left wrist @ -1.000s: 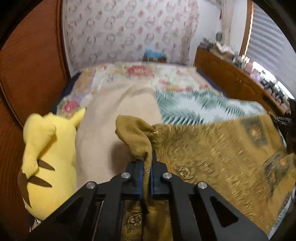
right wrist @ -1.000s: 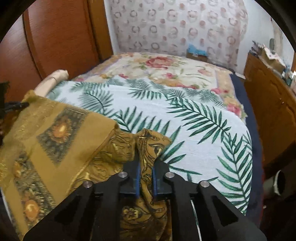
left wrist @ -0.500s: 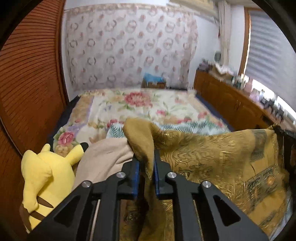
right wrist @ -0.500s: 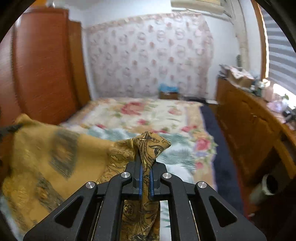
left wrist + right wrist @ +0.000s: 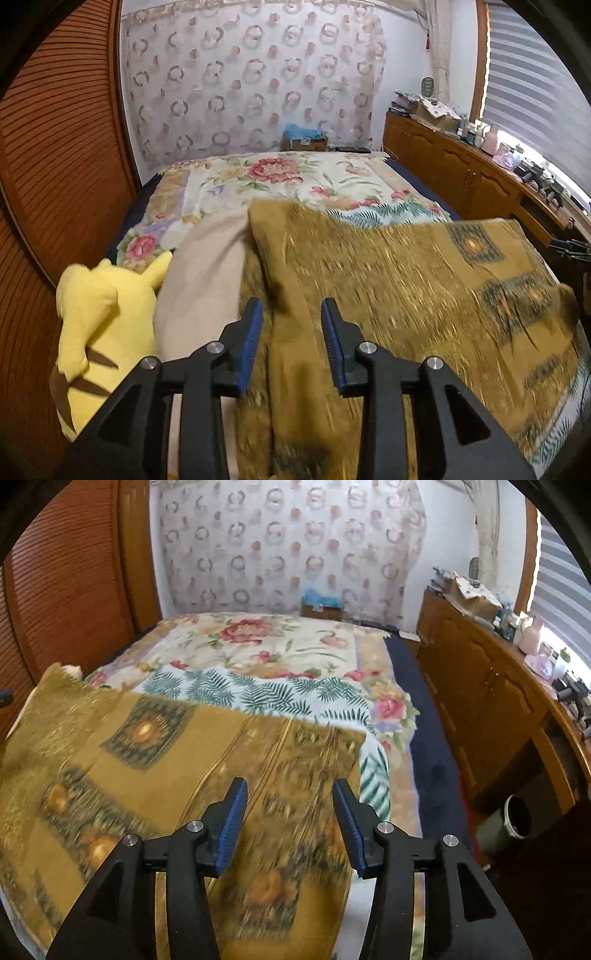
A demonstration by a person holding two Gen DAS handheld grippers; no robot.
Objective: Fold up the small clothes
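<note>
While both jaws are opening, mustard patterned cloth (image 5: 177, 775) spread lower frame, motion-blurred, left gripper (image 5: 291, 343) and right gripper (image 5: 288, 823) apparently gripping nothing, near edge cut off.

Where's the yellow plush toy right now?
Left wrist view, lower left: the yellow plush toy sits beside the beige cloth, left of the left gripper.

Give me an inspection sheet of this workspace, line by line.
Surface: bed under a floral cover, fern sheet on top.
Job's things: mustard cloth spread on the fern sheet, blurred.
Clutter: yellow plush and beige cloth at the bed's left edge.
Grippers: left gripper and right gripper both opening, pads clear of the mustard cloth below.
Cables: nothing seen.
Surroundings: wooden cabinets with a crowded top, bin, patterned curtain.
</note>
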